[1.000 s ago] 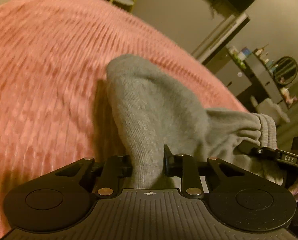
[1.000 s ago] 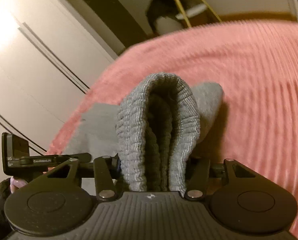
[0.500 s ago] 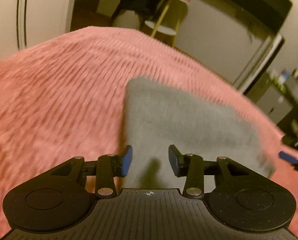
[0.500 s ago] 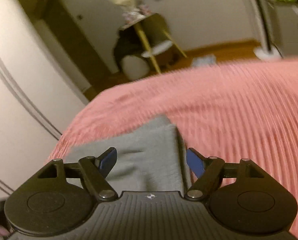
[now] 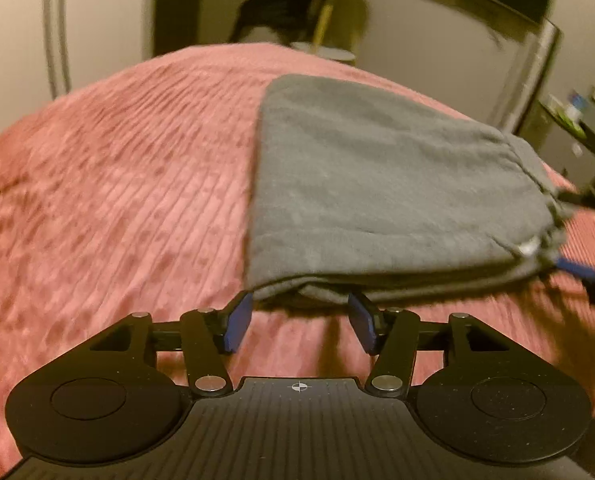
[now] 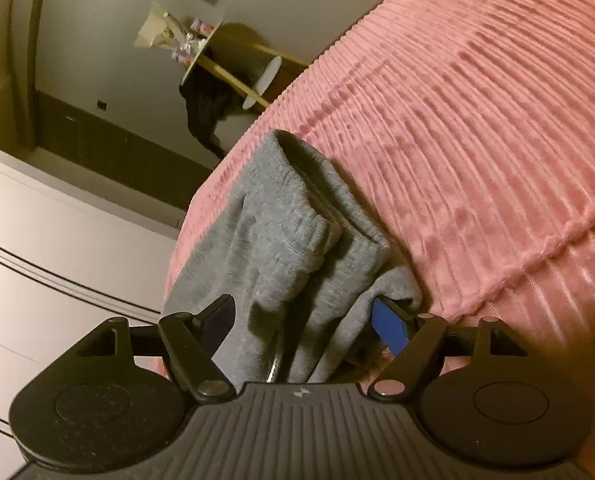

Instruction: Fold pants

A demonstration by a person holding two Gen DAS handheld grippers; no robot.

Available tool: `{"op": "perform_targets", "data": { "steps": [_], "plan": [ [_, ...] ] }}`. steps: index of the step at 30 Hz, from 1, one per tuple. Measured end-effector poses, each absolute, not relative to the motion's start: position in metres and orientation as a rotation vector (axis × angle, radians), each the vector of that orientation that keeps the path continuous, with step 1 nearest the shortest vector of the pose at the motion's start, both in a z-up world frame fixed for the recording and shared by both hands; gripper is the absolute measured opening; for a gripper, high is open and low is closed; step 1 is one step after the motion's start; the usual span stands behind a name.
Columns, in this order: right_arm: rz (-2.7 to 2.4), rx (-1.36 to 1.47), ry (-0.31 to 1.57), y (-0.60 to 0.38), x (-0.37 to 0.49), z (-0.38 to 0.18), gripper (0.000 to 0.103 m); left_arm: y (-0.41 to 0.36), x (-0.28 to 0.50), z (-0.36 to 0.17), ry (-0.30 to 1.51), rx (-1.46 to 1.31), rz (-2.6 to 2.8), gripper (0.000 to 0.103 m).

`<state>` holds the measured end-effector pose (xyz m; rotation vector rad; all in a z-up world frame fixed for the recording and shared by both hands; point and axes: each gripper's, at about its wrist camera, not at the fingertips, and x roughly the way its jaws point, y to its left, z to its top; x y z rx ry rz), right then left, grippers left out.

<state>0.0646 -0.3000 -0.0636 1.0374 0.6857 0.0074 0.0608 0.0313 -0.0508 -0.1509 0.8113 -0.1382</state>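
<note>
The grey pants (image 5: 377,184) lie folded in a flat stack on the pink ribbed bedspread (image 5: 117,180). My left gripper (image 5: 299,312) sits just short of the stack's near edge; its jaws are opening and nothing is between them. A blue pad (image 5: 577,270) of the other gripper shows at the stack's right corner. In the right wrist view, the ribbed waistband end of the pants (image 6: 281,232) runs between the fingers of my right gripper (image 6: 305,320). Its jaws stand wide and are closing slightly, and the pads do not visibly press the cloth.
The bedspread (image 6: 497,140) stretches wide to the right of the pants. A white wardrobe (image 6: 37,260) stands beside the bed. Beyond the bed's far edge is a small table with yellow legs (image 6: 233,72), with dark clothing (image 6: 205,108) hanging from it. A dresser (image 5: 577,136) stands at the right.
Both grippers, shut on the raised pants a second ago, have opened and let go. The pants now lie flat. The left gripper has drawn back from the edge and the right has rolled.
</note>
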Motion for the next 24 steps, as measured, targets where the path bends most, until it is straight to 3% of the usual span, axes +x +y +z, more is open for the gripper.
{"op": "perform_targets", "data": {
  "steps": [3, 6, 10, 14, 16, 18, 20, 24],
  "plan": [
    [0.029, 1.044, 0.683, -0.296, 0.062, -0.066, 0.055, 0.035, 0.069, -0.062, 0.855, -0.162, -0.109, 0.06],
    [0.02, 1.005, 0.678, -0.297, 0.064, -0.071, 0.047, 0.048, 0.072, -0.066, 0.858, -0.275, -0.103, 0.056],
    [0.015, 1.018, 0.678, -0.297, 0.066, -0.073, 0.048, 0.056, 0.067, -0.065, 0.86, -0.346, -0.109, 0.056],
    [0.017, 1.078, 0.66, -0.299, 0.069, -0.075, 0.064, 0.054, 0.061, -0.061, 0.851, -0.332, -0.097, 0.059],
    [0.011, 1.114, 0.661, -0.301, 0.075, -0.083, 0.065, 0.055, 0.061, -0.062, 0.851, -0.34, -0.09, 0.06],
    [0.0, 1.106, 0.665, -0.302, 0.081, -0.088, 0.061, 0.055, 0.058, -0.061, 0.846, -0.343, -0.086, 0.06],
    [-0.021, 1.024, 0.673, -0.298, 0.085, -0.085, 0.043, 0.055, 0.056, -0.058, 0.83, -0.343, -0.078, 0.059],
    [-0.055, 0.876, 0.665, -0.285, 0.077, -0.069, 0.038, 0.06, 0.04, -0.042, 0.714, -0.388, -0.107, 0.058]
  ]
}}
